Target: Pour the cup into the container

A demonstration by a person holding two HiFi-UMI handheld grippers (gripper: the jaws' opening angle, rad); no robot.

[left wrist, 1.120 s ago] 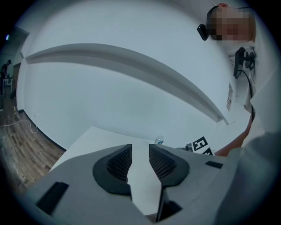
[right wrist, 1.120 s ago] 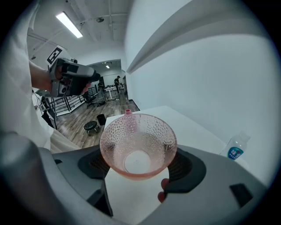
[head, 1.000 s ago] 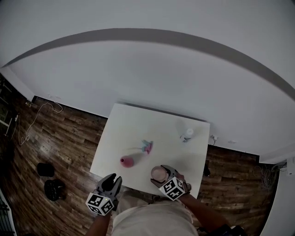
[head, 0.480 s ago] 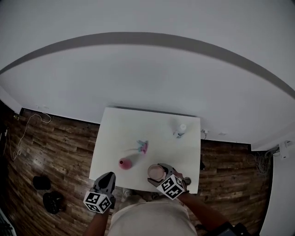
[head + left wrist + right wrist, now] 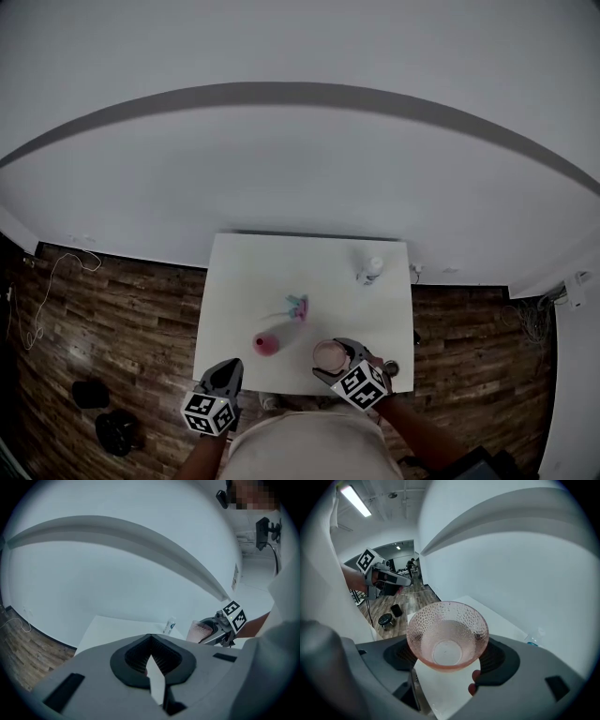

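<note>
White rectangular table, on dark wood-plank floor. Small clear plastic bottle near its far right corner; small pink-and-teal item mid-table.

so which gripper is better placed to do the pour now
Right. The right gripper clamps the pink cup upright, near the container on the table. The left gripper is shut and empty.
</note>
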